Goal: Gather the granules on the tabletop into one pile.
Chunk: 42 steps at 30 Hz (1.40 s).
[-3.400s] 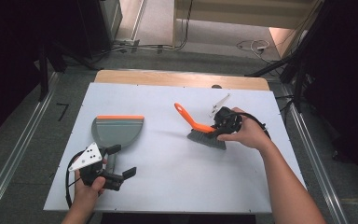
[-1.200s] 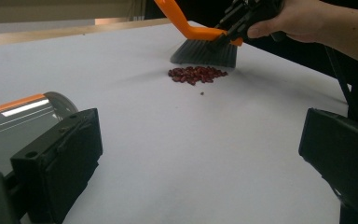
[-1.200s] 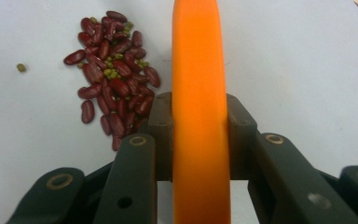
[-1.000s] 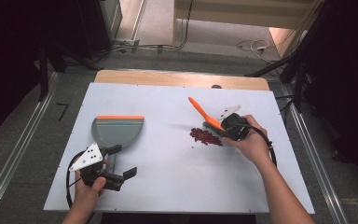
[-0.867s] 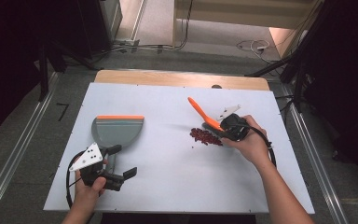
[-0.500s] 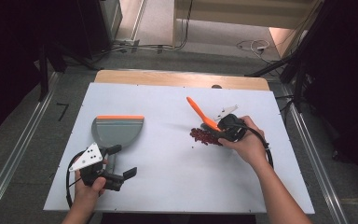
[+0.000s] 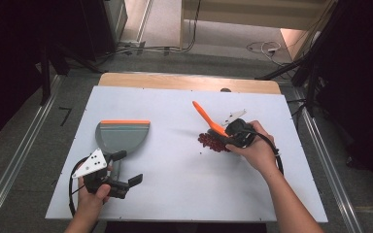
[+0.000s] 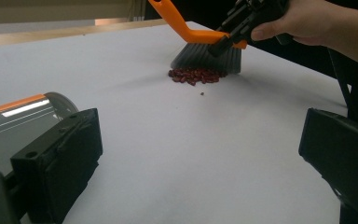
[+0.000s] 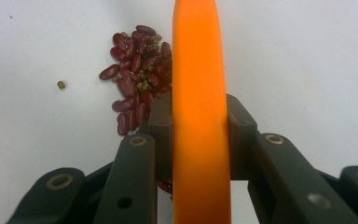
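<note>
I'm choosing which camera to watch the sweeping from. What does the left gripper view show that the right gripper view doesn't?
Left gripper view: the brush's grey bristles on the table just behind the beans, the grey dustpan with its orange edge, and the hand holding the right gripper. Right gripper view: tiny green beans mixed among the red ones, and the jaws clamped on the orange handle. Both share the red bean pile, the orange handle and the white table.

A white bench (image 7: pixel 184 194) carries a grey dustpan (image 7: pixel 122 137) with an orange edge at the left and a small heap of red beans (image 7: pixel 211 141) right of the middle. The right gripper (image 7: pixel 236 135) clamps an orange-handled brush (image 7: pixel 205 115) just beside the beans, its handle slanting up and away. The left gripper (image 7: pixel 126 183) rests near the front edge, just below the dustpan, its fingers (image 7: pixel 135 179) apart.
</note>
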Tool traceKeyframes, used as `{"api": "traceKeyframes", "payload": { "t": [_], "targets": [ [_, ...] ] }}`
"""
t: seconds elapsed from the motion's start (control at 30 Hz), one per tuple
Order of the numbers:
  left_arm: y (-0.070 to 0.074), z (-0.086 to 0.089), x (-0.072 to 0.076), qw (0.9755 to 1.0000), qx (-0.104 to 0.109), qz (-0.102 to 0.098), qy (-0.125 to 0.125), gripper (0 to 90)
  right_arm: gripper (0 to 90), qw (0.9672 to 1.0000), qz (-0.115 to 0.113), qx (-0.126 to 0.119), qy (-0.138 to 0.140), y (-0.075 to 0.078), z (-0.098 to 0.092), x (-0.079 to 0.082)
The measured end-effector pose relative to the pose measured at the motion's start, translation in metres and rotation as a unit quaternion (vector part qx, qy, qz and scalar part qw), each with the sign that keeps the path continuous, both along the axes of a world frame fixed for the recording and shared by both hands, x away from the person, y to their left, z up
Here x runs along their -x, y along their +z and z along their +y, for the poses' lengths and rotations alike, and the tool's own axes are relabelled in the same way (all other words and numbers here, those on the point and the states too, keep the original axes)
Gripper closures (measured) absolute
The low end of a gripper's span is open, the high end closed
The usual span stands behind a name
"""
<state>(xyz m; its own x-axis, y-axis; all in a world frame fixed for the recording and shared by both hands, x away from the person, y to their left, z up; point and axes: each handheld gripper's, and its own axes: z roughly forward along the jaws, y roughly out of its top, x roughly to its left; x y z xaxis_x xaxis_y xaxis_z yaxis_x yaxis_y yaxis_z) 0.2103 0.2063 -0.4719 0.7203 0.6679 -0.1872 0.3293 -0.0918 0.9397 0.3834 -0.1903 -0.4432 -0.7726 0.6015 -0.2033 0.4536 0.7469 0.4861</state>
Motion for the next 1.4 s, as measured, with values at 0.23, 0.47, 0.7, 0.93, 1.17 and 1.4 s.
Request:
{"api": "traceKeyframes", "payload": {
  "t": [0.23,0.47,0.7,0.93,1.17,1.4],
  "targets": [
    [0.000,0.001,0.000,1.0000,0.001,0.000,0.001,0.4,68.4,1.0000,-0.008,-0.001,-0.002,0.004,-0.004,-0.002],
    [0.000,0.001,0.000,1.0000,0.001,0.000,0.001,0.5,68.5,0.9996,-0.021,-0.019,-0.004,0.017,-0.006,0.001],
    [0.000,0.000,0.000,1.0000,0.001,-0.001,0.001,0.4,68.6,0.9992,0.001,-0.041,0.006,0.025,0.004,0.015],
    [0.001,0.001,0.000,1.0000,0.000,-0.001,0.001,0.5,68.6,0.9977,0.027,-0.054,0.031,0.024,0.027,0.033],
    [0.001,0.001,0.001,1.0000,0.001,-0.002,0.001,0.5,68.6,0.9944,0.059,-0.072,0.050,0.019,0.046,0.044],
    [0.001,0.002,0.001,1.0000,0.002,-0.002,0.001,0.5,68.6,0.9912,0.091,-0.077,0.057,0.004,0.053,0.041]
  ]
}}
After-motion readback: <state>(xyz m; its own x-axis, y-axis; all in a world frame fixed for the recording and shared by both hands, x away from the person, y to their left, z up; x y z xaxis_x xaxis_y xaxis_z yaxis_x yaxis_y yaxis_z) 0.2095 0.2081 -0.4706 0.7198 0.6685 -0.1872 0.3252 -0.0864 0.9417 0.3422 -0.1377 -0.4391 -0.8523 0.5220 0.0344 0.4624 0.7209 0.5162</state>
